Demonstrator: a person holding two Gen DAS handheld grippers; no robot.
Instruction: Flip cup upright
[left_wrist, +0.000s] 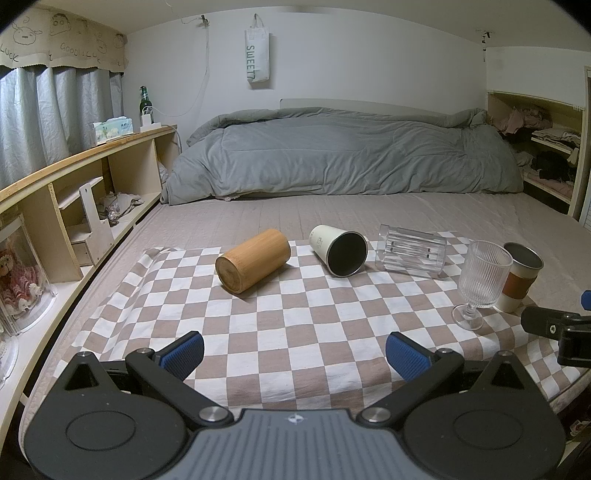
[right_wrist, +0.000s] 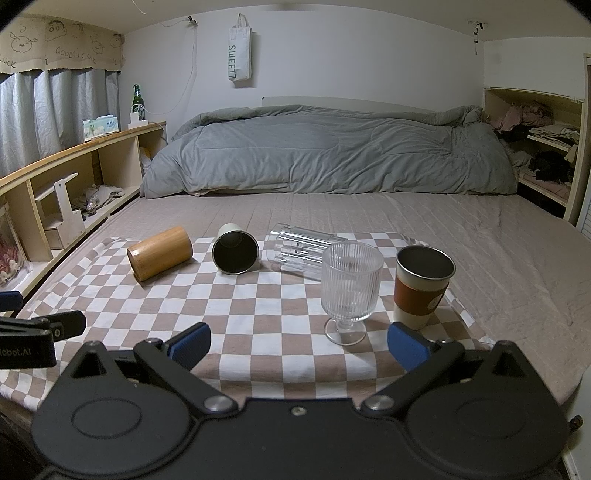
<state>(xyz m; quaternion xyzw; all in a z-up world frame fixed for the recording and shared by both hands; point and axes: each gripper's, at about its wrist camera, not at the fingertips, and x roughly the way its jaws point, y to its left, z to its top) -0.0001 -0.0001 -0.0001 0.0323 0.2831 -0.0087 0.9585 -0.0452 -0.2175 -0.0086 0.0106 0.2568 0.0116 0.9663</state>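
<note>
Right wrist view: the ribbed goblet (right_wrist: 351, 284) partly hides the fallen clear tumbler (right_wrist: 299, 251); left gripper (left_wrist: 294, 354) and right gripper (right_wrist: 299, 343) both gape empty, the left cropped at lower left.

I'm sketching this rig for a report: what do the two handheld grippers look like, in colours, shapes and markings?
Both match. The left gripper and right gripper each have a black body with two round discs, black angled linkage arms on silver pivot screws, and blue ribbed pads on the fingers. The left one has a grey ribbed centre plate. White lettering ending "Robot.AI" marks its side in the right wrist view. No cables or sleeves show.
</note>
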